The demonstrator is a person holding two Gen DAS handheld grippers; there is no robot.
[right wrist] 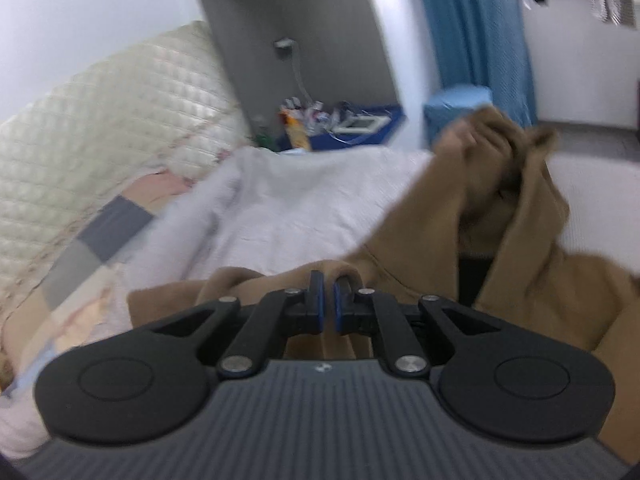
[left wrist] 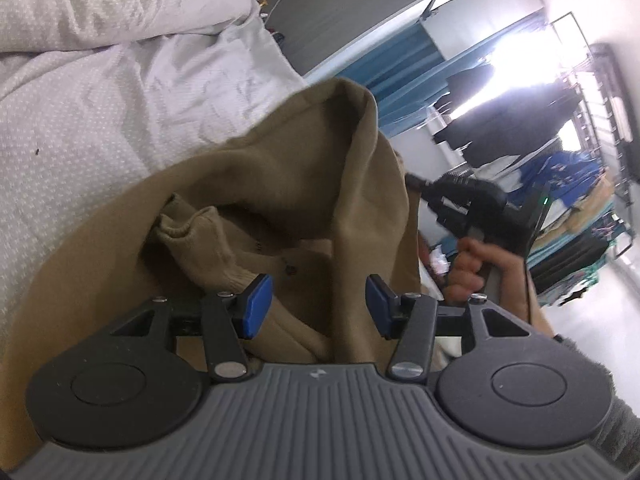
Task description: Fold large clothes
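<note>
The tan hoodie (left wrist: 280,184) lies bunched on the pale bedsheet (left wrist: 120,100), part of it lifted. The left gripper (left wrist: 318,306) hangs over it with jaws spread wide, holding nothing. The right gripper (right wrist: 325,300) is pinched closed on a fold of the hoodie's fabric

Our left gripper (left wrist: 318,306) with blue pads spread wide apart and nothing pinched between them, our right gripper (right wrist: 327,305) with pads drawn nearly together on a fold of brown cloth, our right hand (left wrist: 472,270) wrapped around its handle
</note>
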